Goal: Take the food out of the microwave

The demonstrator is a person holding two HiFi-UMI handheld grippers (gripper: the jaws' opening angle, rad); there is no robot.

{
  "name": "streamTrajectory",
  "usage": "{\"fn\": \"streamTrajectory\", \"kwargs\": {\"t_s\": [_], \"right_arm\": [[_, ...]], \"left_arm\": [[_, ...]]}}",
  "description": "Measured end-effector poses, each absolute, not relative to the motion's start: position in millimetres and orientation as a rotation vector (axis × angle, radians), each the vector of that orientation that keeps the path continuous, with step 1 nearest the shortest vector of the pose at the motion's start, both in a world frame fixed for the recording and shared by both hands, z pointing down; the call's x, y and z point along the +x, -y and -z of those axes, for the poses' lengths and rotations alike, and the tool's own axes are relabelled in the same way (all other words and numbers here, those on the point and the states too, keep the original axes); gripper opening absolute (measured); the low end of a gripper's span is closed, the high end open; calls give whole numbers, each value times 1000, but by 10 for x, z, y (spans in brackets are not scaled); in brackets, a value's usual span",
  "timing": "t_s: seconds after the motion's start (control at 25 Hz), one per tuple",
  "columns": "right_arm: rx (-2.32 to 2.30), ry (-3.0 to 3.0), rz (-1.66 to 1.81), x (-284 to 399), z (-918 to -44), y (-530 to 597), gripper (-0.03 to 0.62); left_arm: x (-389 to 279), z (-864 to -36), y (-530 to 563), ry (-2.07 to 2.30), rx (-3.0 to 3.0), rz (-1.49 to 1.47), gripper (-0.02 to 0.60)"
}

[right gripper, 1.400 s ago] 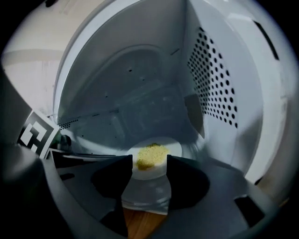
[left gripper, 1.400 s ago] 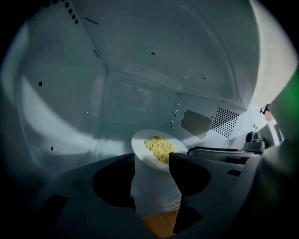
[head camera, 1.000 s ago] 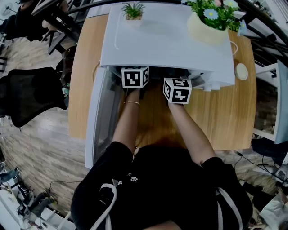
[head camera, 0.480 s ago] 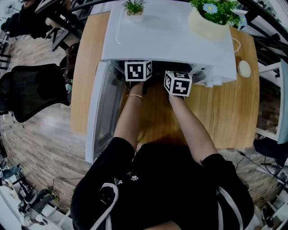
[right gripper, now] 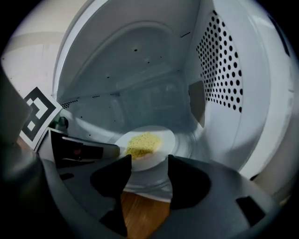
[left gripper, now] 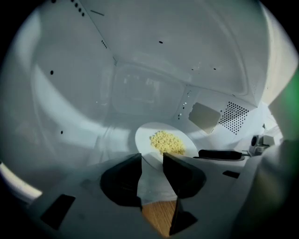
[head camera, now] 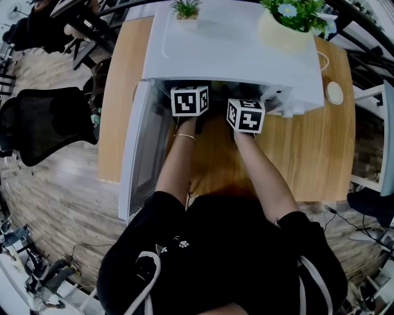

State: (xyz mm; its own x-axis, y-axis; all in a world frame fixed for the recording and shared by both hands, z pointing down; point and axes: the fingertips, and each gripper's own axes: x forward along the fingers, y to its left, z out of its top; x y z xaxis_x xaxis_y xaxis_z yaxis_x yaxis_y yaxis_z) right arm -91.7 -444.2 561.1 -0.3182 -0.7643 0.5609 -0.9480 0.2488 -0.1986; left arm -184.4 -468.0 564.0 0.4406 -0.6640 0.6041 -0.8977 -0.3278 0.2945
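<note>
A white plate (left gripper: 159, 140) with a heap of yellow food (left gripper: 167, 142) lies on the floor of the white microwave (head camera: 234, 55), whose door (head camera: 140, 154) hangs open to the left. My left gripper (left gripper: 152, 161) is open at the cavity's mouth, the plate's near rim just beyond its tips. My right gripper (right gripper: 148, 163) is open too, with the plate (right gripper: 161, 140) and food (right gripper: 142, 144) right in front of its jaws. In the head view only the marker cubes (head camera: 189, 100) (head camera: 245, 115) show at the opening. The jaws are hidden under the microwave's top.
The microwave stands on a wooden table (head camera: 308, 160). A yellow flower pot (head camera: 283, 35) and a small plant (head camera: 184, 11) sit on its top. A round white thing (head camera: 334, 93) lies at the table's right. A black chair (head camera: 43, 123) stands at the left.
Both grippers have moved forward toward the microwave's opening, the left cube now partly under the top's front edge. The plate has not moved.
</note>
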Motion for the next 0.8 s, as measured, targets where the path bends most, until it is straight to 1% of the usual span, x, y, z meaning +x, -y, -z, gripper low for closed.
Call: {"fn": "streamTrajectory", "kwargs": {"t_s": [0.8], "right_arm": [[1549,2189,-755,-881,-5617,4108,227]], "left_arm": [[-1780,-5617,4257,1304,2110,-516,144]]}}
